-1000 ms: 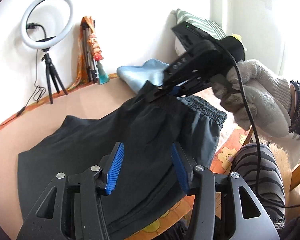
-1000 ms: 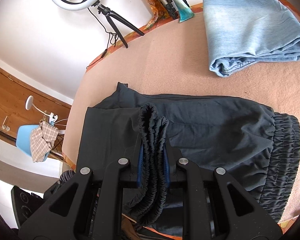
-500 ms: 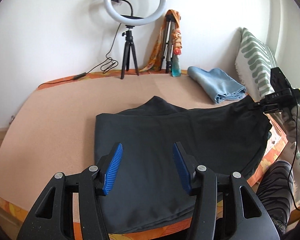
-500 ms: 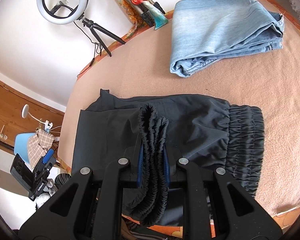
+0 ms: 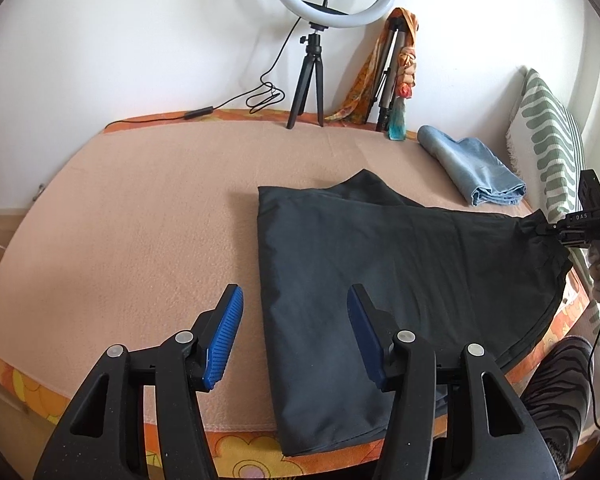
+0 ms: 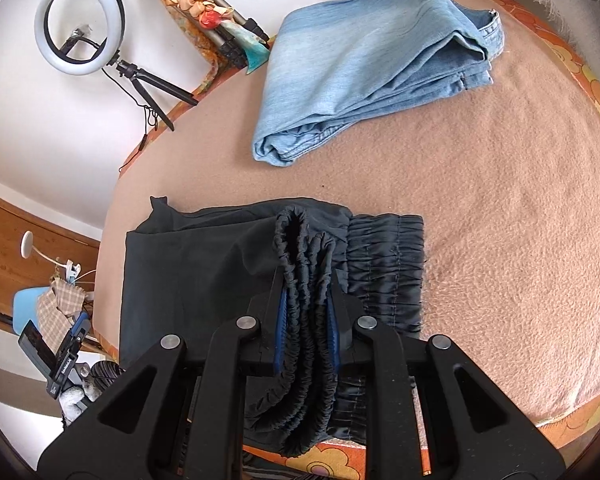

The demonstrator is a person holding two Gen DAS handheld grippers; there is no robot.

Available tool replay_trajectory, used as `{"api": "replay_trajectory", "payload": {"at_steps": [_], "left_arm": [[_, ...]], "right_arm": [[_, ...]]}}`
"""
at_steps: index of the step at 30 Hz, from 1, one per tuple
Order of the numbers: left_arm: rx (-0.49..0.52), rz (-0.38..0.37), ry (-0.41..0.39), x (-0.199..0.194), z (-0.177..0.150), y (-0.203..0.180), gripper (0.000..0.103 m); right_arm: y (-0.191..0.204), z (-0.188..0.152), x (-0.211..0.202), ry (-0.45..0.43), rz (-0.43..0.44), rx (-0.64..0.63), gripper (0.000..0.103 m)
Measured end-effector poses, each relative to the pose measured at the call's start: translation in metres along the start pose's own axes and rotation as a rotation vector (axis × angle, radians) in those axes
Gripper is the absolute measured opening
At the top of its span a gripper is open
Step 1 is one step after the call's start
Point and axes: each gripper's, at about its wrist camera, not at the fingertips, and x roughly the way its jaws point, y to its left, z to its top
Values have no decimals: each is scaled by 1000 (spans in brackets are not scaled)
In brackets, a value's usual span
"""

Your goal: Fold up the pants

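Black pants (image 5: 380,272) lie folded lengthwise on the peach blanket, their leg end hanging over the near edge. My left gripper (image 5: 294,312) is open and empty, just above the pants' left edge near the front. My right gripper (image 6: 305,284) is shut on the bunched elastic waistband (image 6: 304,264) and holds it up over the flat waistband layer (image 6: 388,256). In the left wrist view the right gripper (image 5: 548,226) pinches the pants' far right corner. The left gripper also shows small in the right wrist view (image 6: 66,354).
Folded light blue jeans (image 6: 364,64) lie at the back right of the blanket (image 5: 140,220). A ring light on a tripod (image 5: 316,32), a second tripod with an orange cloth (image 5: 396,76) and a striped pillow (image 5: 552,136) stand along the wall. The bed's front edge (image 5: 236,448) is close.
My left gripper has swung left and back from the waistband area to the pants' left edge, still open. My right gripper has carried the gripped waistband toward the right.
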Motion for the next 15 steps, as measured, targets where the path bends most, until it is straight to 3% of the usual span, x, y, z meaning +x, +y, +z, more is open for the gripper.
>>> {"api": "replay_trajectory", "payload": {"at_steps": [14, 15], "left_arm": [[-104, 5, 103, 18, -28, 28, 53], [-109, 0, 111, 20, -30, 29, 53]], "right_arm": [[-5, 0, 17, 18, -63, -25, 18], [-4, 1, 16, 15, -61, -25, 22]]}}
